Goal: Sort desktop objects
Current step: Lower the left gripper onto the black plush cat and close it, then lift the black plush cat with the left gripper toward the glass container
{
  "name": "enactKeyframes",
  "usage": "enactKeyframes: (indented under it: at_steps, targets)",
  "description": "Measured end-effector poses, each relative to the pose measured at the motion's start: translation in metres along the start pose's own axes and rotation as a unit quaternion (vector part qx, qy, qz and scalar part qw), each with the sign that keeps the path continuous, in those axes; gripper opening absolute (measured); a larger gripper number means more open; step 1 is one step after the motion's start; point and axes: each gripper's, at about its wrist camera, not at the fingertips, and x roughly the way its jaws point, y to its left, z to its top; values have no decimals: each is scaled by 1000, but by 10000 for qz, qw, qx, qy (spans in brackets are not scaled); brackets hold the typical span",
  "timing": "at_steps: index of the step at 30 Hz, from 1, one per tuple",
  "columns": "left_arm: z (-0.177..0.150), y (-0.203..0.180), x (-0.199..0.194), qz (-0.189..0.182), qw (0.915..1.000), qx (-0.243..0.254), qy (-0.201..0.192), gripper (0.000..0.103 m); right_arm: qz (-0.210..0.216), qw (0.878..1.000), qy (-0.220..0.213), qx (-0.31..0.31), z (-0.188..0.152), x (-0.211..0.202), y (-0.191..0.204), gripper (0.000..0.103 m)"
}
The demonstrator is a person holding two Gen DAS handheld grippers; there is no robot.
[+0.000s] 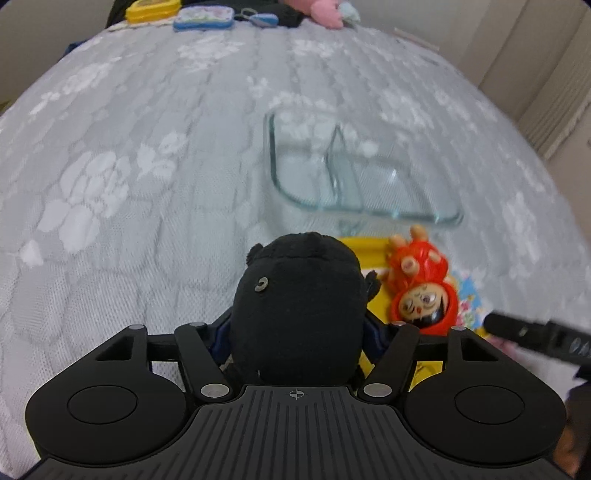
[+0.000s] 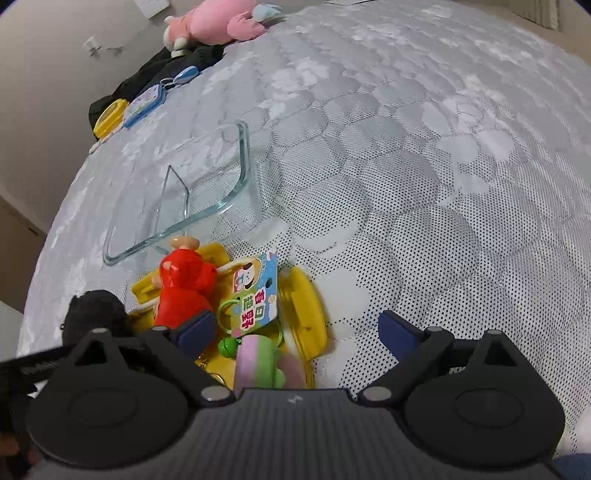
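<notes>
Black plush toy [image 1: 299, 306] sits clamped between the left gripper [image 1: 297, 325] fingers, squeezed at its sides; round dark body, small ears, a metal eyelet on its back. It is low over the near end of the yellow tray [image 1: 365, 254], at about 7 o'clock from the glass container [image 1: 362, 170].

Left gripper points along the bed toward the far edge, fingers closed in on the plush. Right gripper [image 2: 297, 332] is level over the tray, blue pads [image 2: 397, 332] spread wide, nothing between them. Its left pad is just beside the red figure [image 2: 183, 291]; can't tell if touching.

In the tray: red figure lying on its side with pale horns and a painted face, a printed card tag [image 2: 255, 291] on a green ring, a small green bell [image 2: 226, 347], a pink-and-green soft piece [image 2: 258, 365] nearest the right gripper.

Glass container is clear, rectangular, with a divider making two compartments, both bare. It is at 12 o'clock from the tray, just beyond it.

Surface: pale grey-blue bedspread [image 1: 147, 166] with white floral pattern. At the far edge, 11–12 o'clock in the left view: yellow box [image 1: 151, 9], blue floral tin [image 1: 203, 18], a blue keyring piece [image 1: 262, 18], pink plush [image 1: 325, 13] on dark cloth. Beige walls beyond.
</notes>
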Motion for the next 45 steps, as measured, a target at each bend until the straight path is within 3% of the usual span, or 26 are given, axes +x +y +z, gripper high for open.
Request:
enactKeyframes:
  at_steps: [9,14,19,22,30,39,45]
  targets:
    - [73,-13,-37,-758,9926,-182,-926,69,-20,10000,63,34,-1,4,-1,99]
    - [107,-16,-26,-801,9871,-234,-1365,69,-53,9999,95,45,-2,6,-2,99]
    - [113,-6,4,-1089,9830,-525,-1380,69,-86,9999,126,56,-2,9,-3,99]
    - [112,-5,14,-930,9849,-441,-1391,70,-106,9998,145,62,-3,11,-4,99]
    - [99,5,40,-603,9922,-466,-985,70,-144,9997,202,91,2,19,-3,99]
    - [94,-3,54,-310,9959,-94,-848,71,-144,9996,245,70,0,19,-3,99]
    - [97,-1,52,-361,9962,-161,-777,73,-136,9995,270,58,1,20,-3,100]
